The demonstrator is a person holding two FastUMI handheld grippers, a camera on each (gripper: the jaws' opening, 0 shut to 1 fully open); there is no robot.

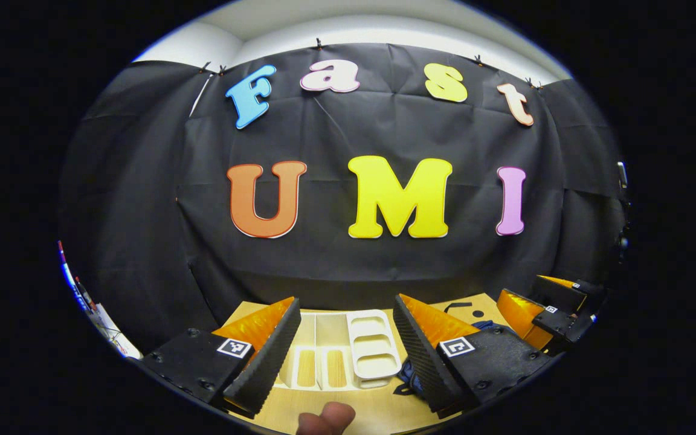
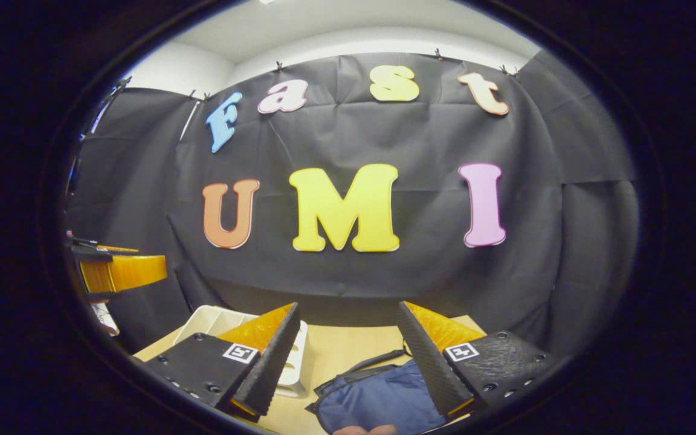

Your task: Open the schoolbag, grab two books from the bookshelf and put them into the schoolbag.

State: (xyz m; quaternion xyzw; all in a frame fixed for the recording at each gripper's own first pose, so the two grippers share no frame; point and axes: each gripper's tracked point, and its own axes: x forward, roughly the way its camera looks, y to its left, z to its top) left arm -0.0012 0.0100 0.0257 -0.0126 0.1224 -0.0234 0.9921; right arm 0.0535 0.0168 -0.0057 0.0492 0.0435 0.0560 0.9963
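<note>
Schoolbag [image 2: 378, 396] between right gripper's [image 2: 347, 356] jaws

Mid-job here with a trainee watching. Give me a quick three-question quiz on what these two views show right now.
1. True or false: the left claw is shut on a book.
2. Which thing lies on the wooden table directly ahead of the right claw? A) white rack B) blue schoolbag C) a cup
3. Fill in: in the left gripper view, the white rack sits to the ____ of the blue schoolbag.

Key: 1 false, its fingers are spread with nothing between them. 2 B, the blue schoolbag. 3 left.
</note>
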